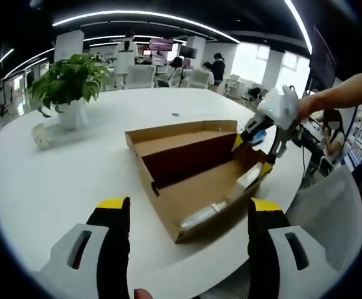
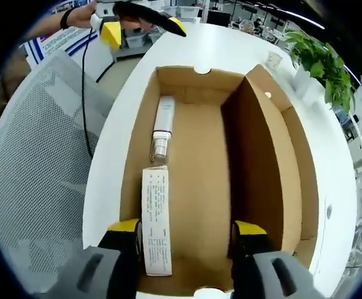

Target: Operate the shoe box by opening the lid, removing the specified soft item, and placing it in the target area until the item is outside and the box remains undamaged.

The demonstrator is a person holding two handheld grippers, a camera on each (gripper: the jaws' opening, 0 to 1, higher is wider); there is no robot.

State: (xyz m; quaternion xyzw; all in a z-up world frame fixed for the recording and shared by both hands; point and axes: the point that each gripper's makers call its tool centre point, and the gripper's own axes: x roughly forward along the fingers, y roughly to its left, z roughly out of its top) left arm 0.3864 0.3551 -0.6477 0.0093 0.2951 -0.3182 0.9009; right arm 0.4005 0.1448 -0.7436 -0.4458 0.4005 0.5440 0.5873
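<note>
With the shoe box (image 2: 218, 156) already open near the tabletop's edge, the right gripper (image 2: 187, 240) hung wide and empty over it. Soft tube (image 2: 163, 128) lay along the box's left wall, so reaching in was next, I'd say. Left gripper (image 1: 190, 215) was wide too, holding nothing.

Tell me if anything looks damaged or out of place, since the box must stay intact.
Nothing stands out. The shoe box sits open on the white table, walls straight, with no tears showing. A tube and a flat pack lie in line along one inner wall. The right tongs are open over the box.
</note>
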